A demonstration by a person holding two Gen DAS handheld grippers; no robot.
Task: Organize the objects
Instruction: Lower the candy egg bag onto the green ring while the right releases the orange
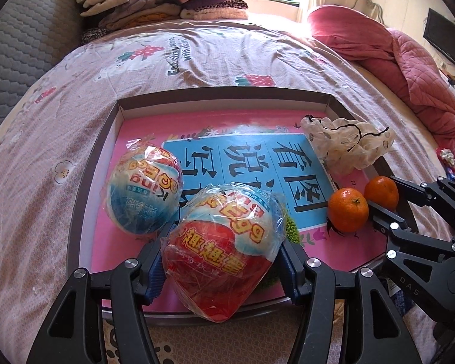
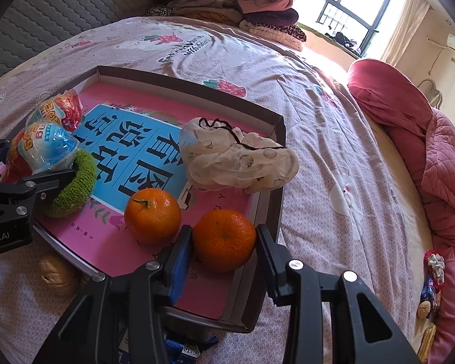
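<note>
Orange fruit and crinkly plastic: both grippers are parked on stuff in the shallow cardboard box lid (image 1: 91, 163) on the bed.

The left gripper (image 1: 221, 265) has its jaws set wide around the red-and-white plastic-wrapped toy egg (image 1: 224, 248), pads right up against the wrapper, egg resting near the lid's front edge, so I'd guess it's being put down or about to be let go. A second wrapped egg (image 1: 144, 189) sits just beside it. The right gripper (image 2: 224, 250) is at a middling width, holding the small orange mandarin (image 2: 224, 244) by the lid's right wall, next to the other mandarin (image 2: 152, 215). Looks like sorting like with like. The green knitted ring (image 2: 75, 188) and cream spotted cloth pouch (image 2: 239, 160) are already inside.
</note>
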